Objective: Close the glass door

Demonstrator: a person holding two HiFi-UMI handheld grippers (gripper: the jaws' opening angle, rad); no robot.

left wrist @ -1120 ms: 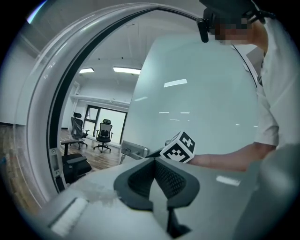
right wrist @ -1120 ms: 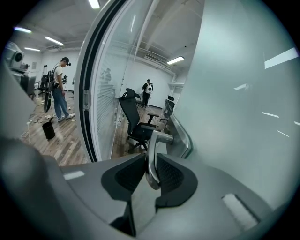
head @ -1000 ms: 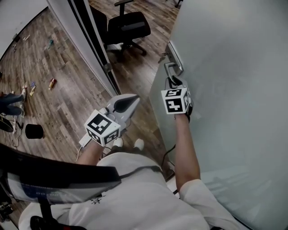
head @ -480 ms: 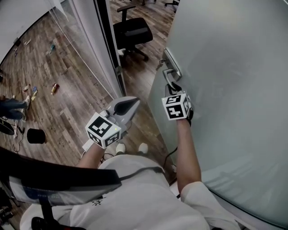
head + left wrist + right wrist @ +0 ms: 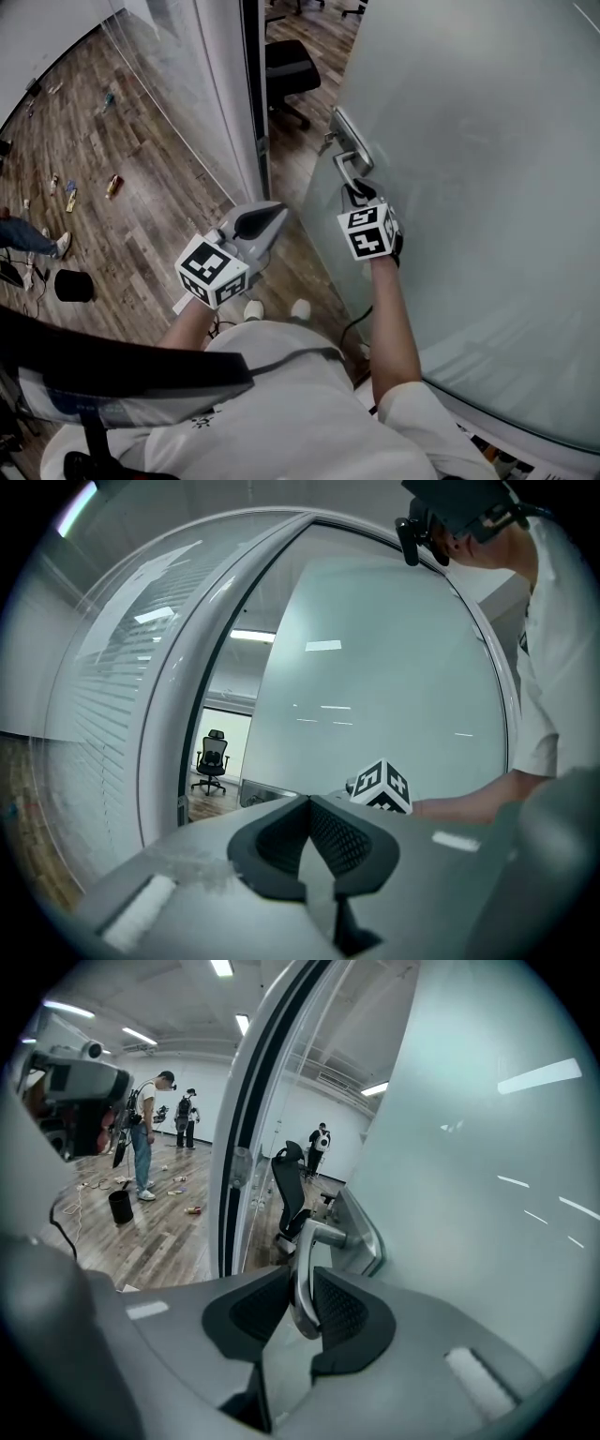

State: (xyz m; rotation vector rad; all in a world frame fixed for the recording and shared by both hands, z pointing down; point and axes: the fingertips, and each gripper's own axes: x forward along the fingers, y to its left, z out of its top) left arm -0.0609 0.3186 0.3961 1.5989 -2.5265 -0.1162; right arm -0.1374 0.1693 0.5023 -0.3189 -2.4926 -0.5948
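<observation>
The frosted glass door (image 5: 469,187) fills the right of the head view, its edge a narrow gap from the white door frame (image 5: 251,94). My right gripper (image 5: 357,194) is shut on the door's metal lever handle (image 5: 344,167). In the right gripper view the handle (image 5: 302,1274) runs upright between the two black pads of that gripper (image 5: 302,1305), which press on it from both sides. My left gripper (image 5: 275,215) hovers over the floor left of the door, away from it. Its pads meet with nothing between them in the left gripper view (image 5: 309,841).
A black office chair (image 5: 286,61) stands beyond the gap. A black bin (image 5: 72,284) and small litter lie on the wooden floor at the left. People (image 5: 141,1138) stand far off in the room. A glass wall (image 5: 178,84) adjoins the frame.
The door has swung towards the frame and the gap has narrowed, hiding more of the chair. Both grippers moved along with it; the right kept its hold on the handle.
</observation>
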